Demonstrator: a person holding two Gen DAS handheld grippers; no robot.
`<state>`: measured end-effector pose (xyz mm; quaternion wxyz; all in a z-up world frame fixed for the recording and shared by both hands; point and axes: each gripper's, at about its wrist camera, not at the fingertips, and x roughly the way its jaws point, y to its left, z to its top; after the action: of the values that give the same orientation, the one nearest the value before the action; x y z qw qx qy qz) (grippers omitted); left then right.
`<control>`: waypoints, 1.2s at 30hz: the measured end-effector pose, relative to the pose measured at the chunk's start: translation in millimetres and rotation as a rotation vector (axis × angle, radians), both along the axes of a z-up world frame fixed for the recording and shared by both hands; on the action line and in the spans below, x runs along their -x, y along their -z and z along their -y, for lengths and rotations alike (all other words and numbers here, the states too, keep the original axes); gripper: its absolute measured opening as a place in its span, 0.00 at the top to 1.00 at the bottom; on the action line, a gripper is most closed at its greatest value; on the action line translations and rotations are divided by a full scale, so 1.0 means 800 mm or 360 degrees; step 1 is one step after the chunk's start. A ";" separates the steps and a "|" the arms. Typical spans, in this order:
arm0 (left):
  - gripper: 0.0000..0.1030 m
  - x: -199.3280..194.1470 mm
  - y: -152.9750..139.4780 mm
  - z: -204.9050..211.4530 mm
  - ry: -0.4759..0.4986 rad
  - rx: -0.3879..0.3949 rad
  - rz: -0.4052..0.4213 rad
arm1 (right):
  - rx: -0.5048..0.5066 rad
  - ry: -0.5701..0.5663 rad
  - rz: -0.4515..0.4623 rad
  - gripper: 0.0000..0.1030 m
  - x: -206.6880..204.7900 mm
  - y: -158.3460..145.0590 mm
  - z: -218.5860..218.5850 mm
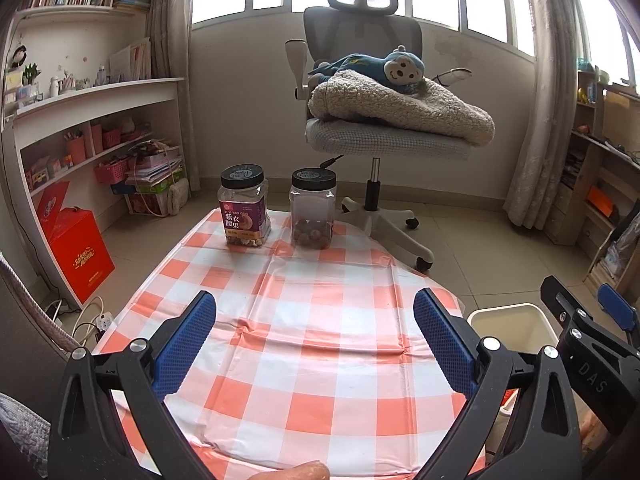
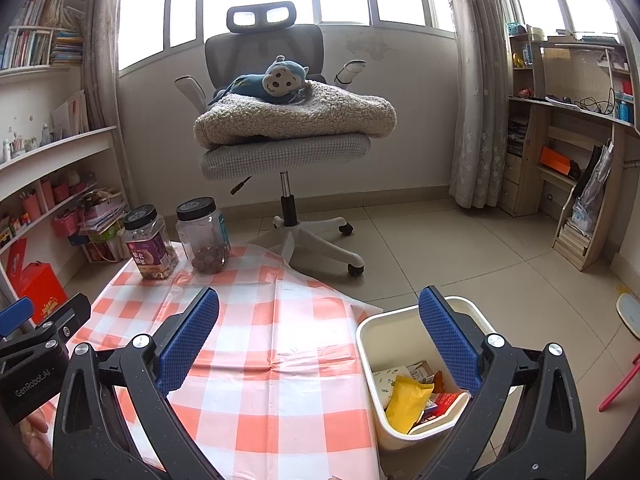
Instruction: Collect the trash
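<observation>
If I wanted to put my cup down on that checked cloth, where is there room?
Most of the checked cloth is bare, from the two jars at its far edge down to the open tongs. The bin beside the cloth is crowded with wrappers.

"ZI YI YAO GUO" on jar label (image 1: pixel 245 220) — "DAS" on right tool (image 1: pixel 592 376) — "GenRobot.AI" on left tool (image 2: pixel 30 384)

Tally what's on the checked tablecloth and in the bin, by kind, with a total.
Jars with black lids on the tablecloth: 2, labelled jar and clear jar
Yellow wrappers in the bin: 1
Other packets in the bin: cannot tell exactly
Total counted: 3
</observation>
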<state>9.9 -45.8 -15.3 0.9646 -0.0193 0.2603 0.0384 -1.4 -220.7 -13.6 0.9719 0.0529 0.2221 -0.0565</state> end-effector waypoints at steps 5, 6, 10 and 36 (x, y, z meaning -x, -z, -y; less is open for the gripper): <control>0.07 0.000 0.000 0.000 -0.0001 -0.0002 -0.0001 | 0.0003 0.0000 0.0002 0.07 0.000 0.000 -0.001; 0.07 0.000 0.000 0.000 -0.0001 -0.0002 -0.0002 | 0.0003 0.0001 0.0003 0.07 0.000 0.000 -0.001; 0.07 0.000 0.000 0.000 -0.0003 -0.0002 -0.0002 | 0.0002 0.0001 0.0002 0.07 0.000 0.000 -0.001; 0.09 0.002 0.004 0.008 0.0041 -0.0033 0.0031 | 0.0005 -0.0031 -0.0045 0.07 -0.002 0.007 0.002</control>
<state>8.1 -52.4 -18.6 0.9676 -0.0065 0.2507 0.0286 0.0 -222.0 -19.4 0.9693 0.0483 0.2362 -0.0481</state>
